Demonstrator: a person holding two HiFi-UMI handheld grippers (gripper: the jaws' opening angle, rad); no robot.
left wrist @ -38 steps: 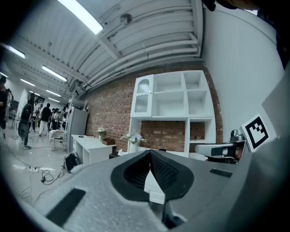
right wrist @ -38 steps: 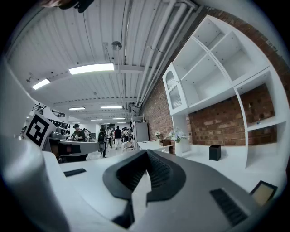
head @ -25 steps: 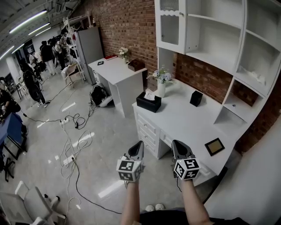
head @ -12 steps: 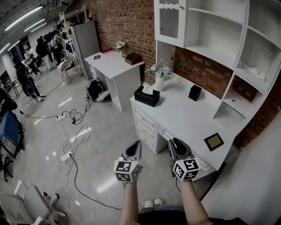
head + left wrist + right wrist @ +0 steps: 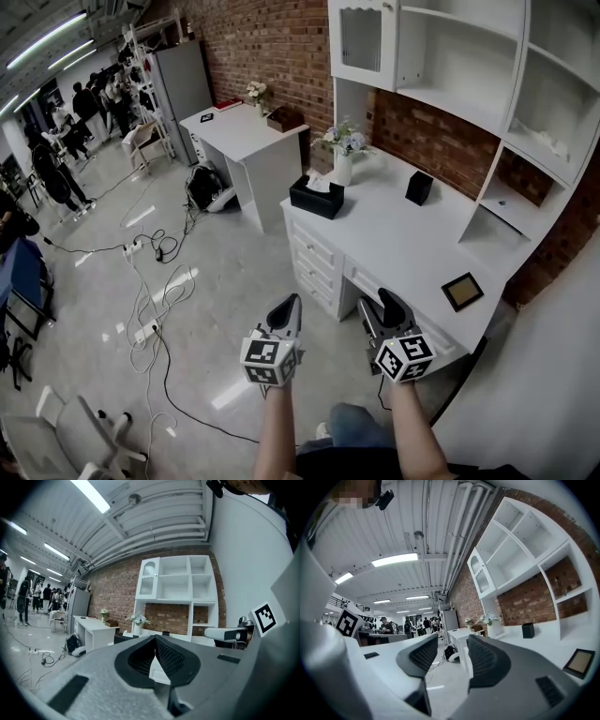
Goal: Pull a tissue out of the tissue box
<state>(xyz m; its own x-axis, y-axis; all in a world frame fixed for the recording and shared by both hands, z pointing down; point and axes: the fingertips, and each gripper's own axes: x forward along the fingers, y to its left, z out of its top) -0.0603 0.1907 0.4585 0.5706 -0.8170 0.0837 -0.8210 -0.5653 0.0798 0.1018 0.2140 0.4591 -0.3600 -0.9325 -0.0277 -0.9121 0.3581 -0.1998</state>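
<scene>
We're in a big open workroom with a red brick wall [image 5: 272,42], strip lights overhead and a glossy pale floor [image 5: 216,309] with black cables [image 5: 150,281] snaking across it. People [image 5: 52,159] stand far off at the back left. Along the brick runs a long white desk [image 5: 412,258] with drawers [image 5: 317,267] in its front, and a white shelf unit [image 5: 469,66] is mounted above it. A second white desk [image 5: 239,136] stands farther along the wall.

The tissue box [image 5: 316,199] sits at the far left end of the long desk, near the corner and well ahead of both grippers. It's a low black rectangular box, lying flat. In the head view its long axis runs left to right, dipping a little to the right. A white tissue [image 5: 320,184] pokes up crumpled from the slot in its top. Just behind it stands a white vase of pale flowers [image 5: 344,161]. A small black cube-like box [image 5: 419,187] sits farther along, and a flat dark picture frame [image 5: 460,291] lies near the desk's near end.

The left gripper [image 5: 293,302] hangs over the floor, pointing level towards the desk. Its own view shows its jaws [image 5: 154,638] pressed together tip to tip, ribbed black pads meeting, with nothing between them. The right gripper [image 5: 378,302] hovers at the desk's front edge. Its jaws [image 5: 452,639] have just been opening and now stand wide apart, dimpled dark pads facing each other across an empty gap. Both carry grey matte bodies and white cubes with square black markers.
</scene>
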